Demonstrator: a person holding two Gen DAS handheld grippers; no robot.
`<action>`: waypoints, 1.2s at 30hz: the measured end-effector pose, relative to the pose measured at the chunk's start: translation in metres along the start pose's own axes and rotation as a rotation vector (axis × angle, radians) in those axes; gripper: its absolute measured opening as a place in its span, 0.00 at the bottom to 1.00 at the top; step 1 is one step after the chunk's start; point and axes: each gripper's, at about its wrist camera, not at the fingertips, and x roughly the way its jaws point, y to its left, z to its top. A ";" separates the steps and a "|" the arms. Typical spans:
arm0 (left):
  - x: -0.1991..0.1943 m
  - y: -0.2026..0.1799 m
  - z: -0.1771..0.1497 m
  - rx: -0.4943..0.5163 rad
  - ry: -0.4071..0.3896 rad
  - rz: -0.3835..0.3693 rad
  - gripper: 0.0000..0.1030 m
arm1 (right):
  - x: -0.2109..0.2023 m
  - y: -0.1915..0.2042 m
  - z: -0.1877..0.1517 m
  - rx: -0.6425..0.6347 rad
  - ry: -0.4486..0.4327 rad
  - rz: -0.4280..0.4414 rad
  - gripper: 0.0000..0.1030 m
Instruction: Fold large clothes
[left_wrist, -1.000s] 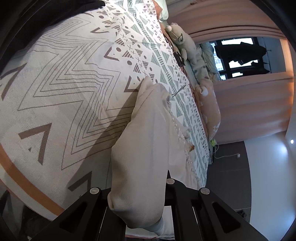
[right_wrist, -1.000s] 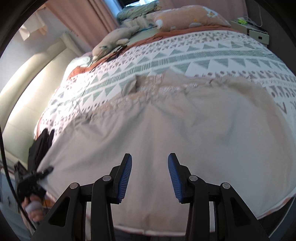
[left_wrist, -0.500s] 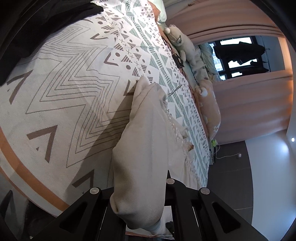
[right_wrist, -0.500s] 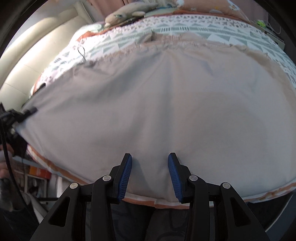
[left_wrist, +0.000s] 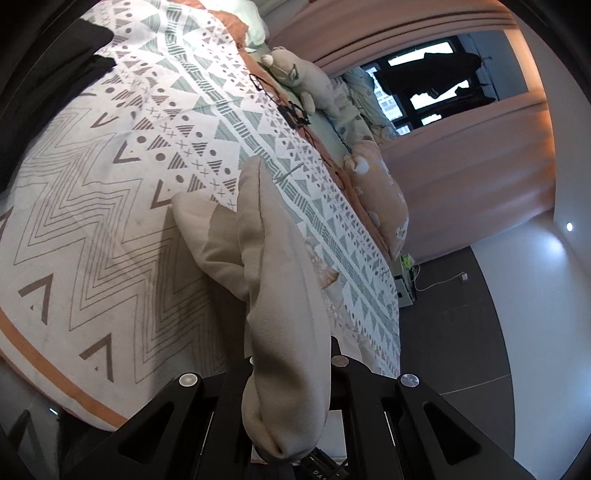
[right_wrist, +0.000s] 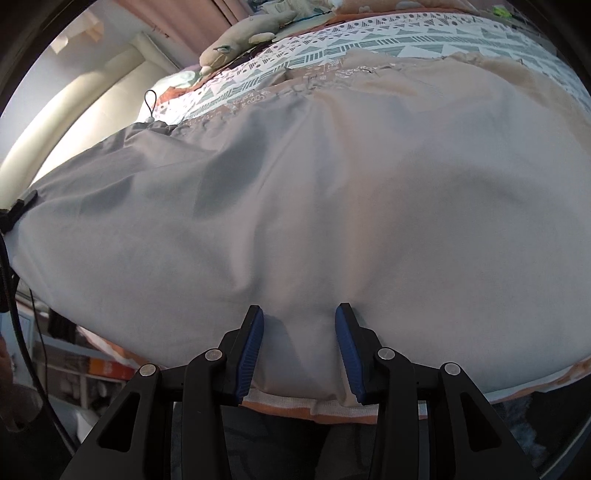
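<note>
A large beige garment lies spread over the patterned bedspread, its near hem reaching the foot edge of the bed. The left gripper is clamped tight on one edge of it, and the cloth rises in a long taut ridge from the bedspread up into the jaws. The right gripper sits low at the near hem with its blue pads parted about halfway, cloth lying between them — the pads do not look pressed together on it, so I'd call it not yet gripped.

The step in hand looks like taking the second hold so the garment can be folded over. To do it well, the right gripper should slide far enough under the hem to catch the garment alone, not the orange-bordered bedspread beneath, then close fully. The two holds ought to sit on the same edge and lift evenly — a lopsided pull would skew the fold. A plush toy rests well clear near the pillows.
</note>
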 end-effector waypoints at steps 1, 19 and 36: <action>0.000 -0.008 -0.001 0.016 0.001 -0.004 0.04 | 0.001 0.002 0.002 0.007 -0.001 0.010 0.40; 0.039 -0.136 -0.032 0.237 0.053 -0.002 0.04 | 0.004 -0.023 0.005 0.066 -0.004 0.183 0.36; 0.157 -0.203 -0.102 0.361 0.273 0.001 0.04 | -0.134 -0.165 0.013 0.314 -0.340 0.120 0.36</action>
